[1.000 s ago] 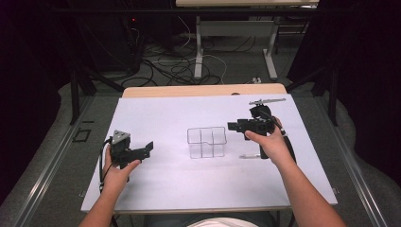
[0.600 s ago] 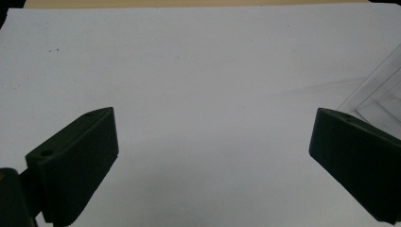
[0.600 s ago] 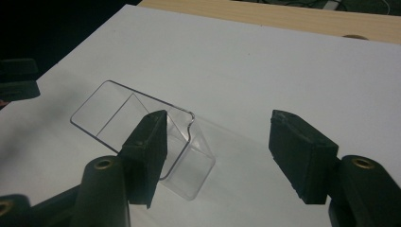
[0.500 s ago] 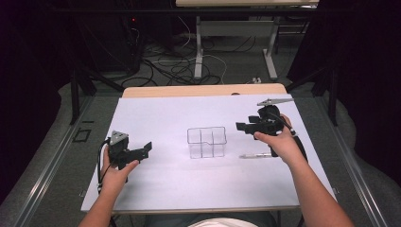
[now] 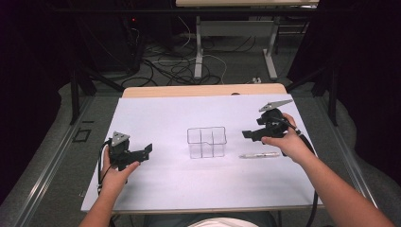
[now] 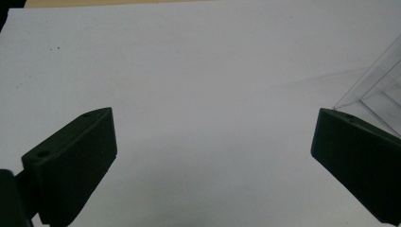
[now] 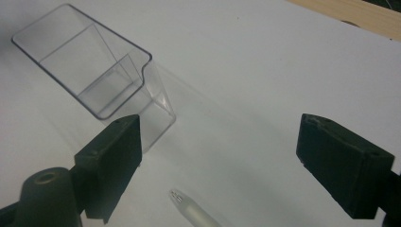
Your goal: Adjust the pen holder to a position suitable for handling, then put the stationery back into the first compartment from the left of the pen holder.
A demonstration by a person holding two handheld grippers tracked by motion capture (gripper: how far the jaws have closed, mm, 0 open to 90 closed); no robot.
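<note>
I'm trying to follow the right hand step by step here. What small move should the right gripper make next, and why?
Probably lower the right gripper toward the pen and straddle it. Its jaws have just been opening and now stand wide with nothing between them, and the pen lies flat on the white table just below them, beside the clear organizer, which stands empty. The left gripper waits open, far off.

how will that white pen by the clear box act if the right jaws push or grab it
The pen lies flat on the smooth white table and looks round, so it would probably roll if nudged sideways. It seems thin, stiff and light, so it may slip or pivot in a grip off its middle. The right gripper, jaws open, hovers beside it.
</note>
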